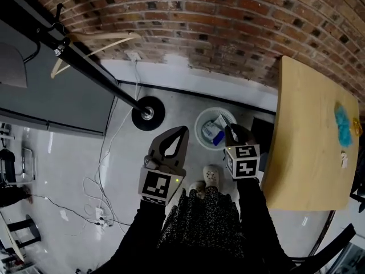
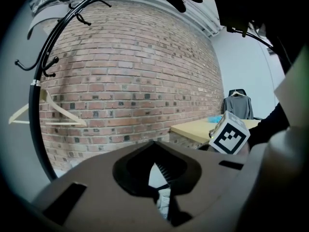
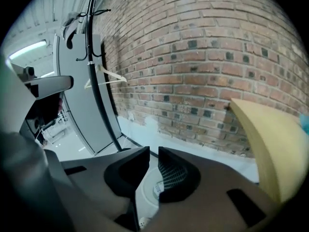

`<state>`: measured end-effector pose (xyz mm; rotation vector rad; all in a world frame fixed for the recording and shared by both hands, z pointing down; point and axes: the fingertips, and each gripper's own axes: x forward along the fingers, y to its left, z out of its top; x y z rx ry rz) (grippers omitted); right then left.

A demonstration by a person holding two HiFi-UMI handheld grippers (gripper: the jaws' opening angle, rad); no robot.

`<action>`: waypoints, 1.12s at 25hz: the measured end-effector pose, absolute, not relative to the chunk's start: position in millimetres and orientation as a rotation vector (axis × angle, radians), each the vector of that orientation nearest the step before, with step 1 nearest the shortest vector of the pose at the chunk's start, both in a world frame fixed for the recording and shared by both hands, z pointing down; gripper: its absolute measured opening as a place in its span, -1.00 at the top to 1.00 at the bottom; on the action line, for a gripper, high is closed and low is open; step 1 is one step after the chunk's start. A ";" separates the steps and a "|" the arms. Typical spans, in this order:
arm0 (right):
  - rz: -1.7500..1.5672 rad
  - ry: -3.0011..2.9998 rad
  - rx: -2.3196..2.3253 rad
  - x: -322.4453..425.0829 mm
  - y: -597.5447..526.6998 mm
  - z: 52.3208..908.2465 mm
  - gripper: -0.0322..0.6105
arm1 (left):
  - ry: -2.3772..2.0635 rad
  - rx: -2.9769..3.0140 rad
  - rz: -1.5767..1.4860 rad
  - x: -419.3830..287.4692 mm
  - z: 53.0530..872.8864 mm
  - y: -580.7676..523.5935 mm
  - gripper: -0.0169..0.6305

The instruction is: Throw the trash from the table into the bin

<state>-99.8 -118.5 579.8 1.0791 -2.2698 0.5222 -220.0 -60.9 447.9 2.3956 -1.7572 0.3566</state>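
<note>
Grey left claw [image 1: 183, 129] is closed, empty; right claw [image 1: 230, 129], narrowly parted and empty, hangs over the three-o'clock rim of the white bin [image 1: 198, 129].

Red-brown brick wall [image 1: 228, 16], some bricks dark. Pale wood surface [image 1: 302, 153] with a bright blue scrap [image 1: 343, 124]. White bin [image 1: 199, 124]. Grey-brown left tool [image 1: 180, 131] and right tool [image 1: 230, 131], each with black-and-white square markers. Pale grey floor [image 1: 182, 104]. Black, white-speckled skirt [image 1: 199, 227].

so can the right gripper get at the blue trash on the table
Probably yes: the right gripper is empty, and the blue trash lies uncovered on the table on that side, nothing standing between them.
</note>
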 end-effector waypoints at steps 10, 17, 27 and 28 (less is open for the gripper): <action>0.384 -2.288 1.272 -56.8 -82.3 475.8 0.86 | -1.628 2.576 0.311 -191.6 387.3 -41.3 0.93; 0.406 -2.195 1.520 34.4 -72.5 437.6 0.87 | -1.501 2.652 0.278 -147.1 369.4 -32.8 0.93; 0.443 -2.047 1.747 183.3 -62.8 428.6 0.87 | -1.440 2.697 0.275 -62.7 363.5 -38.1 0.93; 0.443 -2.043 1.757 195.6 -63.5 427.4 0.87 | -1.438 2.701 0.270 -52.3 362.0 -38.7 0.93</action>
